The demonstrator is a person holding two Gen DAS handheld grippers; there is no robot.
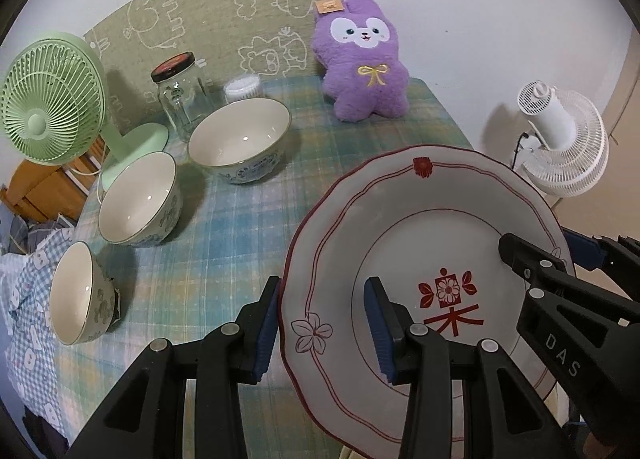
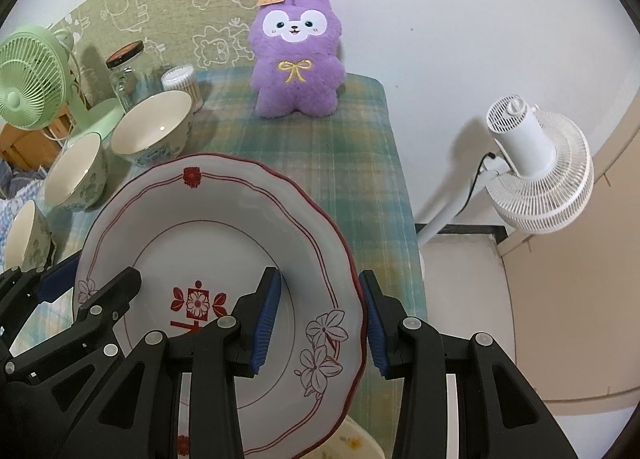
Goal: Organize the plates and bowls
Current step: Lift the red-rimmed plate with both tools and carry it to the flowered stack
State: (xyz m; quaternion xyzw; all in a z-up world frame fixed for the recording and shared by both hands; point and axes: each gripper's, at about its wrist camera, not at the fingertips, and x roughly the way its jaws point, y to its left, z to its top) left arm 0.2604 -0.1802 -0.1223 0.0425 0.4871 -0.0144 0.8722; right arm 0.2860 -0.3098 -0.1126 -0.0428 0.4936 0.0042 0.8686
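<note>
Left hand-held gripper [image 1: 322, 323] clamped on plate [image 1: 420, 219] rim, right hand-held gripper [image 2: 324, 323] clamped on opposite rim

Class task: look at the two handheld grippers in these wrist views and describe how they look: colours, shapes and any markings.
Both the left gripper and the right gripper are built alike: matte black angular plastic link arms joined by round silver rivets, each ending in two fingers faced with ribbed blue pads. In the left wrist view, the right gripper's arm carries white letters "DAS". No cables or sleeves show.
</note>
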